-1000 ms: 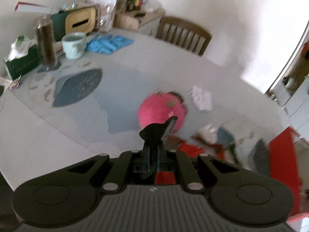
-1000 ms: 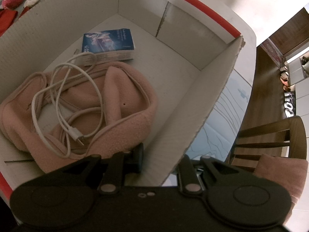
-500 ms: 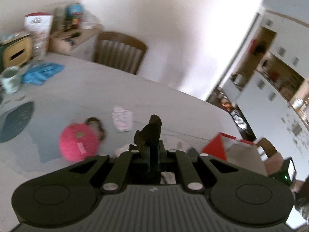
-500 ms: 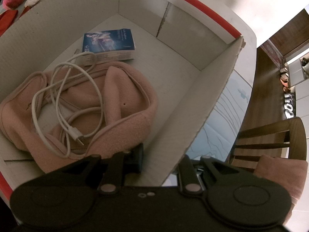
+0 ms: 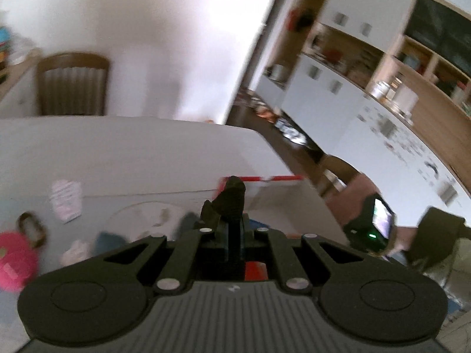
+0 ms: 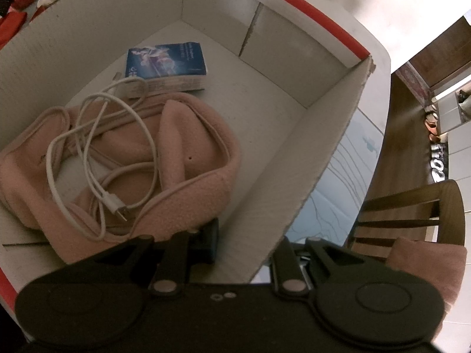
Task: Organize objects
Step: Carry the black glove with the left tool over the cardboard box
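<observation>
Box [image 6: 309,153]: corrugated cardboard, matt white inside, scuffed, red printed rim. Hat [image 6: 188,158] in it: pink fleece, nubbly, matt. Cable [image 6: 88,135] on hat: smooth white plastic, metal plug tip. Packet [image 6: 166,61] at far wall: glossy blue printed paper. Chair [image 6: 412,214], right: dark wood, satin sheen. Right gripper [image 6: 245,253]: matt black plastic body, metal pivot pins. Table [image 5: 132,153]: smooth pale surface, blurred.

L gripper [image 5: 232,203] closed on a small black thing [image 5: 231,194], blurry white bench [image 5: 132,150], pink ball [image 5: 14,267] at far L, white paper [image 5: 66,200] near it, red-edged box [image 5: 273,188] ahead, wood chair [image 5: 72,85] at back
</observation>
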The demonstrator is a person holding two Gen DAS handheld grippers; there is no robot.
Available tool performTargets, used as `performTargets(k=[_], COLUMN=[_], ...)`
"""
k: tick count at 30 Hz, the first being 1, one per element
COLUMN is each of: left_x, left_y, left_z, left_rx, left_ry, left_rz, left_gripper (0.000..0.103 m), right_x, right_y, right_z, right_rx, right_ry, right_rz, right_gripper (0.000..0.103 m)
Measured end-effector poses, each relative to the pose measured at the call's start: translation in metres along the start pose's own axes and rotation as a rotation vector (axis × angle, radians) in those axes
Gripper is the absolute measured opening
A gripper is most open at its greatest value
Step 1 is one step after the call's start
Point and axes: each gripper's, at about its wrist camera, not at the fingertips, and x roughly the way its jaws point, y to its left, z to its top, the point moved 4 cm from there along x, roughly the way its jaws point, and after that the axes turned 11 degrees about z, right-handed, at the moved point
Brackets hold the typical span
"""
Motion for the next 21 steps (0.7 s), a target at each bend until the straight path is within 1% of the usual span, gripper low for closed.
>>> performTargets(k=[3, 10, 15, 21], left_x=[0.012, 0.044, 0.065, 0.095], left_y=[-0.031, -0.092, -0.119, -0.142], left_z=[0.005, 0.013, 0.009, 0.002], left_rx=[0.083, 0.199, 0.255, 0.318], left_ry=[0.005, 0.035, 0.055, 0.071], left_rz=[-0.039, -0.123, -0.151, -0.156], left_gripper=[0.005, 0.005, 0.005, 0.005], right_x=[-0.002, -0.003, -0.002, 0.000], right_y=[0.002, 0.002, 0.000, -0.004], right_z=[-0.001, 0.001, 0.000, -0.002], right_rx=[0.004, 0.006, 0.013, 0.011], right_ry=[-0.004, -0.005, -0.012, -0.013], right_rz=[-0.001, -0.008, -0.007, -0.011], right_gripper=[0.015, 0.016, 0.015, 0.015])
